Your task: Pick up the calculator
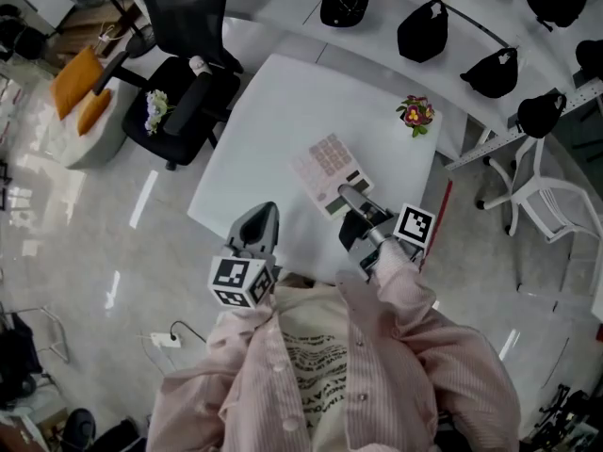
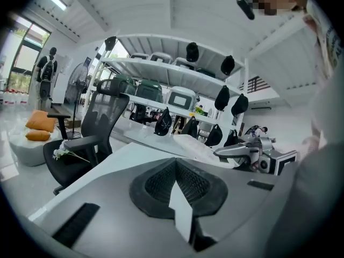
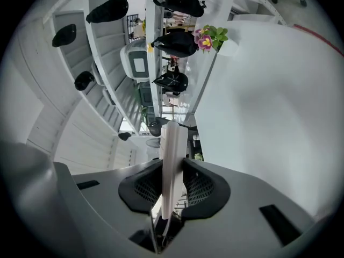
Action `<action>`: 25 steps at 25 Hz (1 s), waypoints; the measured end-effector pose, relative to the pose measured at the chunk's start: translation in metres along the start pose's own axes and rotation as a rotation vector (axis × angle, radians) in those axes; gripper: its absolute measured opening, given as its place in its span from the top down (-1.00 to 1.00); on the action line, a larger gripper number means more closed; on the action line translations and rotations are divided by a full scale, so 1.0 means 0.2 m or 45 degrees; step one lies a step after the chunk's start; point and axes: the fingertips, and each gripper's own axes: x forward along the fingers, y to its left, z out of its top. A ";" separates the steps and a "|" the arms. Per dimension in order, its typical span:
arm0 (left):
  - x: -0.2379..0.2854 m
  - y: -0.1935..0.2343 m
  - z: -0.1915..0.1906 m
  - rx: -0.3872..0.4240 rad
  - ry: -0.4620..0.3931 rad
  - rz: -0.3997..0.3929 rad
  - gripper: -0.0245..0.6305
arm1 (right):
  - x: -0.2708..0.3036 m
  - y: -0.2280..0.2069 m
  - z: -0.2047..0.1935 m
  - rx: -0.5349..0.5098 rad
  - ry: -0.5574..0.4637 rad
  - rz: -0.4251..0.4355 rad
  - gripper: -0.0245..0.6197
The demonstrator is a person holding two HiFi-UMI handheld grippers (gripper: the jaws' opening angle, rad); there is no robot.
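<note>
Now, table [image 1: 273, 111]: white top, mostly bare. I have open room above its middle, and its near edge lies just under both tools.
Chair [image 1: 184, 92]: black, off the table's left side, well apart from my path.
Calculator [image 1: 330, 169]: over the table's right half, apparently lifted clear. I'd hold it level.
Right gripper [image 1: 350, 199]: clamped on the calculator's near end. The far end overhangs, so I'd rise slowly.
Left gripper [image 1: 256, 224]: jaws together, nothing between them.
Flower pot [image 1: 416, 114]: at the far right corner. I'd steer clear of it.
</note>
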 end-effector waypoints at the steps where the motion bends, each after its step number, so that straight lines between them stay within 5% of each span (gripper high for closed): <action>1: -0.01 0.00 0.02 0.007 -0.014 0.003 0.93 | -0.01 0.02 0.00 0.004 -0.006 0.013 0.68; 25: -0.24 0.08 0.41 0.156 -0.256 0.148 0.93 | -0.12 0.32 0.11 0.063 -0.071 0.210 0.67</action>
